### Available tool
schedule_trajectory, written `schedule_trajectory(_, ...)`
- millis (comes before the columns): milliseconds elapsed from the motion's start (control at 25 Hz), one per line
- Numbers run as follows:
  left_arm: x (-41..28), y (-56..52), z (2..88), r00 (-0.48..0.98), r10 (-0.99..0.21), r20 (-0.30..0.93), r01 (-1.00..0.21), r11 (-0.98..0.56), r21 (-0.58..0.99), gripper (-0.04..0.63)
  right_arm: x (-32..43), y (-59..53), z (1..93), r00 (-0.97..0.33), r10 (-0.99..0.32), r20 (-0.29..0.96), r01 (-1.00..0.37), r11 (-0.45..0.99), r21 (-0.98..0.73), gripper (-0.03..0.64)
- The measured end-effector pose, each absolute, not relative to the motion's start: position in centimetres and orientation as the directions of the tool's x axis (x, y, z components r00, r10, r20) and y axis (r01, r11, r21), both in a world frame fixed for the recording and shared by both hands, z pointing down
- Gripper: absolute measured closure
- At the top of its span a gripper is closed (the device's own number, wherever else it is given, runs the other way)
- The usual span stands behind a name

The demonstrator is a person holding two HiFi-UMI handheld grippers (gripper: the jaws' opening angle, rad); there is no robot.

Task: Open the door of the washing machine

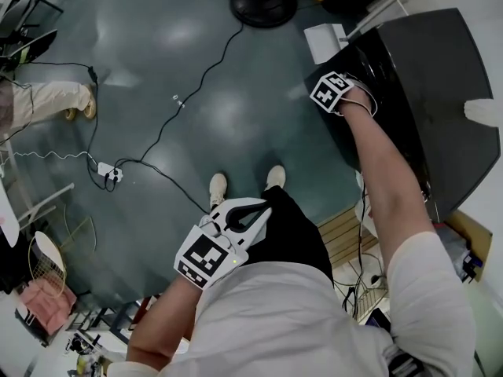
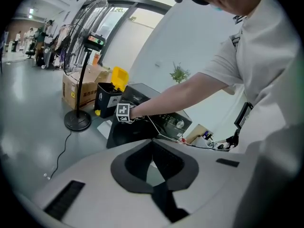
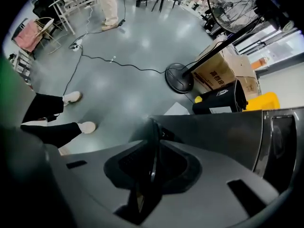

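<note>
Where the dark washing machine stands at the person's right, its door (only a thin edge here) sits clamped in the right gripper; the left gripper, closed and empty, hangs by the thigh.

Gloss on hard surfaces, matt on the tools.
Shows a polished, mirror-smooth grey floor; glossy dark casing on the washing machine, with a thin shiny door edge between matt black rubbery pads; smooth matt grey plastic on left gripper and right gripper; soft white cloth shirt; dull brown cardboard boxes; pale bare wooden slats; thin metal wire fan guard.
</note>
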State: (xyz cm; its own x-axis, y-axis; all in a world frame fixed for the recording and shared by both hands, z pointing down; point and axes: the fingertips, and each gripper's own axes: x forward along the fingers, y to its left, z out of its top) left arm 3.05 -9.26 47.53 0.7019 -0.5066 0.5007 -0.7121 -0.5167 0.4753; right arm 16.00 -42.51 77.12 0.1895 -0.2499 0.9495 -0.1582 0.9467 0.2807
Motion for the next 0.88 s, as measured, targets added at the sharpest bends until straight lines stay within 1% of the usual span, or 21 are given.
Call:
schedule_trajectory(40,2.9,-9.2,47.6,0.702,-0.505,0.503,-0.712,-0.517,0.475,0.577,15.9,-42.5,77.1,0.188,-0.252,0.949,-0.165,0.945,0.283,0.548)
schedule_trajectory(240,2.6,-9.4,47.6,0.708,-0.498,0.501,-0.706,-0.525,0.475,0.577,15.4,-42.2,76.8,0.154,-0.249,0.956,-0.194,0.941,0.276,0.554)
schedule_trajectory(400,2.2,-9.6,47.5,0.715,-0.491,0.498,-0.699,-0.539,0.470,0.577,14.7,-41.6,76.9,0.130,-0.238,0.963,-0.183,0.948,0.259,0.557)
schedule_trajectory(880,-0.9,-7.2,47.1,0.734,-0.463,0.497,-0.676,-0.571,0.466,0.577,11.1,-35.4,77.1,0.120,-0.206,0.971,-0.126,0.967,0.221,0.560)
